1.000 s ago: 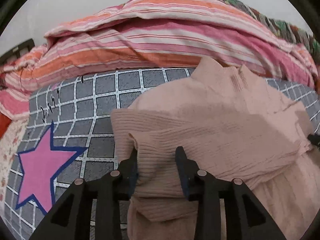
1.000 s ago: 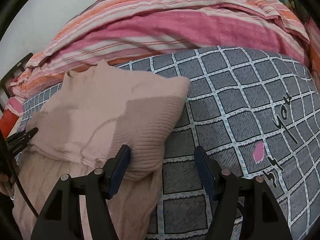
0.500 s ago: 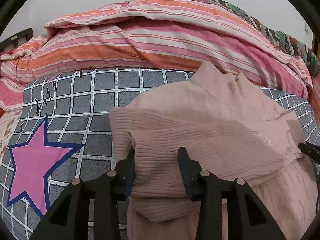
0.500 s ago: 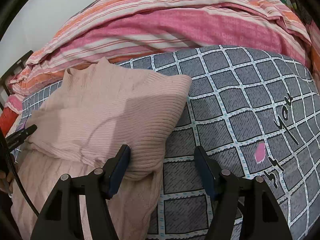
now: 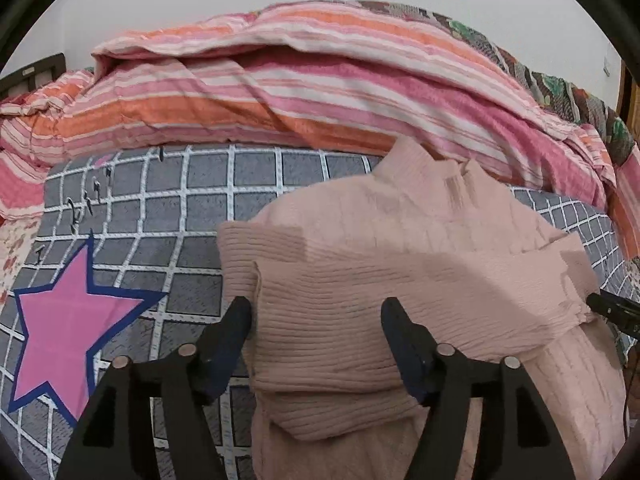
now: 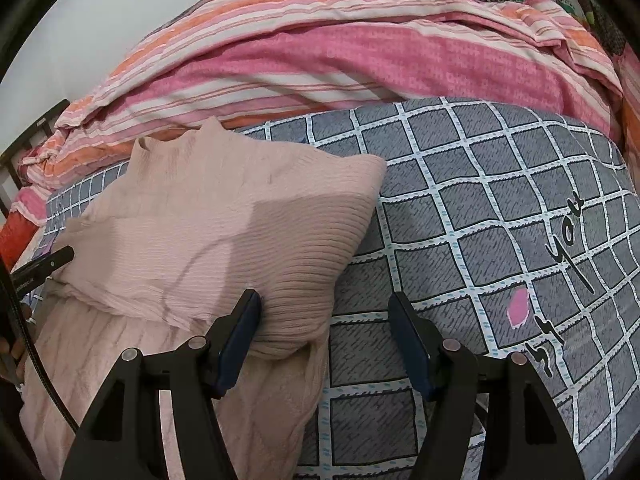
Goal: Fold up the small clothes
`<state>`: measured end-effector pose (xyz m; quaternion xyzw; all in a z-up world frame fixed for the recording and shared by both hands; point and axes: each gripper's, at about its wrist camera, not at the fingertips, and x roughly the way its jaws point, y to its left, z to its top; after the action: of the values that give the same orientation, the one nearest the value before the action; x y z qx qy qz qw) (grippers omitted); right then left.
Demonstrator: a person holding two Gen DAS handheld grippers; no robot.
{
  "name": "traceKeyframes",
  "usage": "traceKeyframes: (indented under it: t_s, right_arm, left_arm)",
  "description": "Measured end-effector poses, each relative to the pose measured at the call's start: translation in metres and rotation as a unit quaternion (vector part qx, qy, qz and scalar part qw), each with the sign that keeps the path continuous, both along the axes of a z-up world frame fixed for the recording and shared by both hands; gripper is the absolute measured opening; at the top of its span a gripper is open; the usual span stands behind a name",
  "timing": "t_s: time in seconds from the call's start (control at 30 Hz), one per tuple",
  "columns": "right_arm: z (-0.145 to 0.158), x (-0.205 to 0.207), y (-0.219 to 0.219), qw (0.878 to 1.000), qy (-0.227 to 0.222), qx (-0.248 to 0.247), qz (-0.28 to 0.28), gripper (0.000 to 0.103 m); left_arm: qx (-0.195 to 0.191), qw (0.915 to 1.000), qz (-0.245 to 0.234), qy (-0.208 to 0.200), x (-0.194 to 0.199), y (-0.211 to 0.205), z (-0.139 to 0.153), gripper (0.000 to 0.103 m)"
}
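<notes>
— Which step?
— Sleeves folded in; my left gripper [image 5: 316, 320] jaws are opening off the pink sweater [image 5: 400, 264] on the bed [image 5: 168, 200], right gripper [image 6: 324, 316] released.
— Next?
— Probably fold the near hem up toward the far collar.

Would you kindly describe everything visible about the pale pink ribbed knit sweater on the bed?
The pale pink ribbed knit sweater lies flat on the grey checked bed cover, its high collar toward the striped pink and orange quilt. Both sleeves are folded across the chest, and the cable-patterned lower body extends toward the cameras. The left gripper, its jaws opening, straddles one folded sleeve; the right gripper stands open at the opposite edge.
</notes>
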<state>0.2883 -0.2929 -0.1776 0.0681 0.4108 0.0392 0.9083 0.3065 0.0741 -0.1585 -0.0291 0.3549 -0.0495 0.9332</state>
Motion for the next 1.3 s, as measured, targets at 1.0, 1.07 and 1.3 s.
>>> traceKeyframes:
  t_s: [1.0,1.07,1.3]
  right_arm:
    - [0.020,-0.232,0.002,0.997,-0.041,0.070,0.009,0.059]
    - [0.016,-0.251,0.010,0.997,-0.044,0.065,0.017,0.056]
    - [-0.001,-0.287,0.029,0.996,-0.047,0.071,0.035,0.036]
  left_arm:
    - [-0.078,0.9965,-0.015,0.028,-0.236,0.020,-0.014,0.069]
    - [-0.080,0.9962,-0.019,0.031,-0.251,0.021,-0.016,0.069]
    - [-0.114,0.9926,-0.003,0.040,-0.289,0.036,-0.026,0.066]
